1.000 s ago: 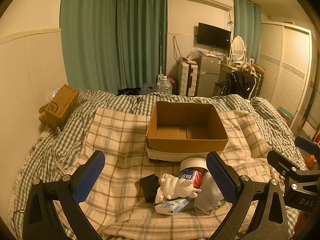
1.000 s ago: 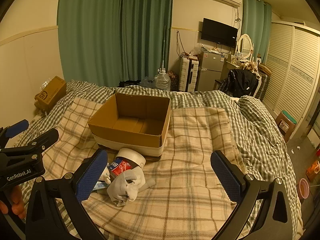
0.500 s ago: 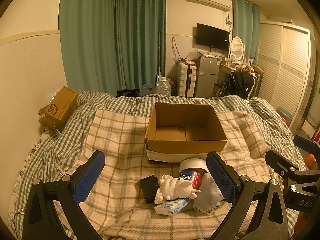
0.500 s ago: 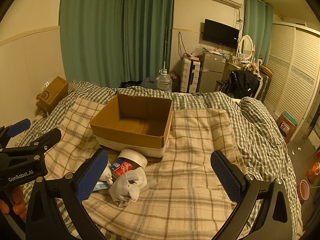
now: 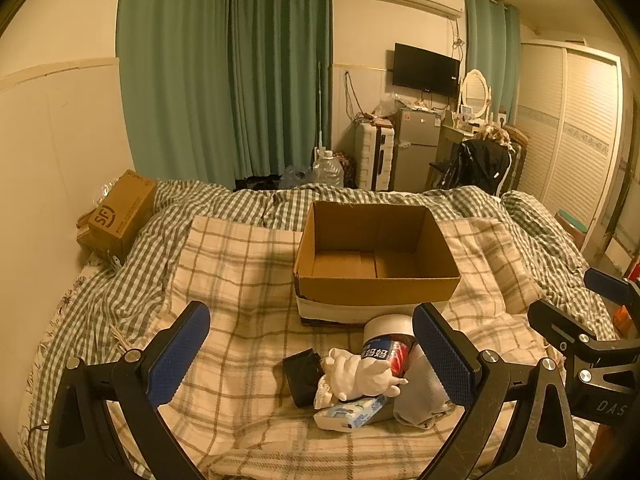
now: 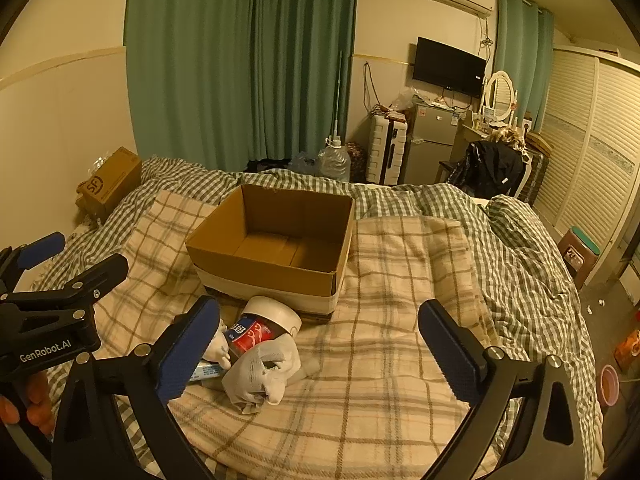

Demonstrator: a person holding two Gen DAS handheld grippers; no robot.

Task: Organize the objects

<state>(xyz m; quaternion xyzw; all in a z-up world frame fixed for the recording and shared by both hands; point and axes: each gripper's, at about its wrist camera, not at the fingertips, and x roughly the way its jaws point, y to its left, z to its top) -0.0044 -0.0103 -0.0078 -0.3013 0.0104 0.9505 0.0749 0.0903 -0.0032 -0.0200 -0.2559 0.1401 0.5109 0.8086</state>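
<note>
An open cardboard box (image 5: 376,280) (image 6: 272,276) with nothing inside sits on the plaid blanket. In front of it lies a small pile: a white-lidded jar with a red and blue label (image 5: 386,350) (image 6: 260,330), a white figurine (image 5: 356,376), a black block (image 5: 303,376), a blue-white packet (image 5: 352,414) and a grey-white sock bundle (image 6: 260,372). My left gripper (image 5: 312,356) hovers open just short of the pile. My right gripper (image 6: 320,346) is open too, with the pile by its left finger.
A brown shipping box (image 5: 120,216) lies at the bed's left edge by the wall. Green checked bedding (image 6: 532,280) slopes off to the right. Beyond the bed stand a suitcase (image 5: 374,156), a small fridge (image 5: 412,148) and a chair with dark clothes (image 6: 488,168).
Both views have shifted only slightly; the right view has crept a little to the left and closer to the box. Nothing was grasped or moved.
</note>
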